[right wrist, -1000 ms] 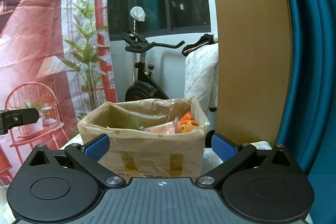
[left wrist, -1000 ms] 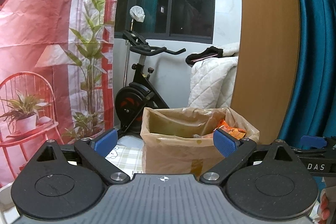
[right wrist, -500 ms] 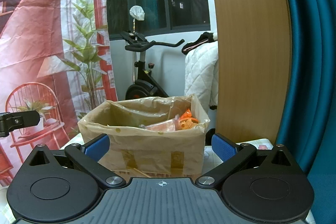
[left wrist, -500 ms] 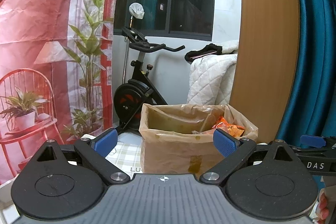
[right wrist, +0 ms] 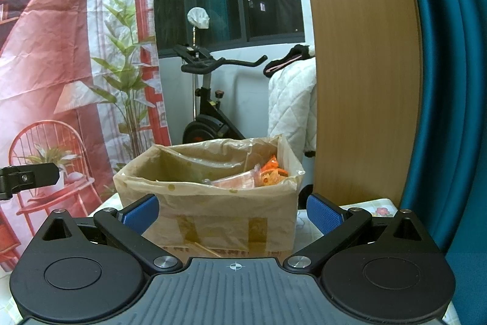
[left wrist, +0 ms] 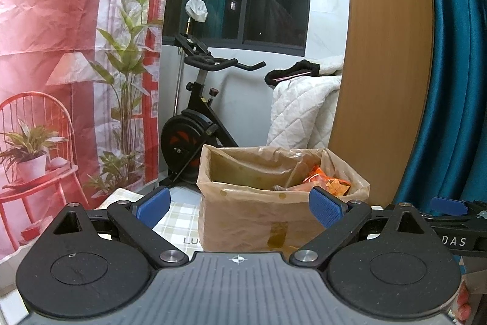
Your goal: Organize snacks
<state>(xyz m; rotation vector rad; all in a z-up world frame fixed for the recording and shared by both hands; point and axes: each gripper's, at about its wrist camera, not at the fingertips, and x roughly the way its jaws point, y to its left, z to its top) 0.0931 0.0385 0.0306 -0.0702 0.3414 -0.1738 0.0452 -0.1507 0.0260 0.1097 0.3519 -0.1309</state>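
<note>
A cardboard box lined with a tan plastic bag point(left wrist: 258, 221) stands on the table ahead of both grippers; it also shows in the right wrist view point(right wrist: 219, 212). Orange snack packets point(left wrist: 322, 181) lie inside at its right end, seen too in the right wrist view point(right wrist: 268, 172). My left gripper point(left wrist: 239, 204) is open and empty, its blue pads level with the box front. My right gripper point(right wrist: 232, 212) is open and empty, facing the box. The right gripper's tip point(left wrist: 447, 204) shows at the left view's right edge.
A checked tablecloth point(left wrist: 176, 215) covers the table. A wooden panel point(left wrist: 383, 66) and teal curtain point(left wrist: 456, 66) stand right of the box. An exercise bike point(left wrist: 194, 124) and a red printed backdrop point(left wrist: 61, 51) are behind. The left gripper's body point(right wrist: 27, 180) shows at the right view's left edge.
Both grippers have tilted or risen slightly, so the box sits a little lower in each view. Both stay open and empty.
</note>
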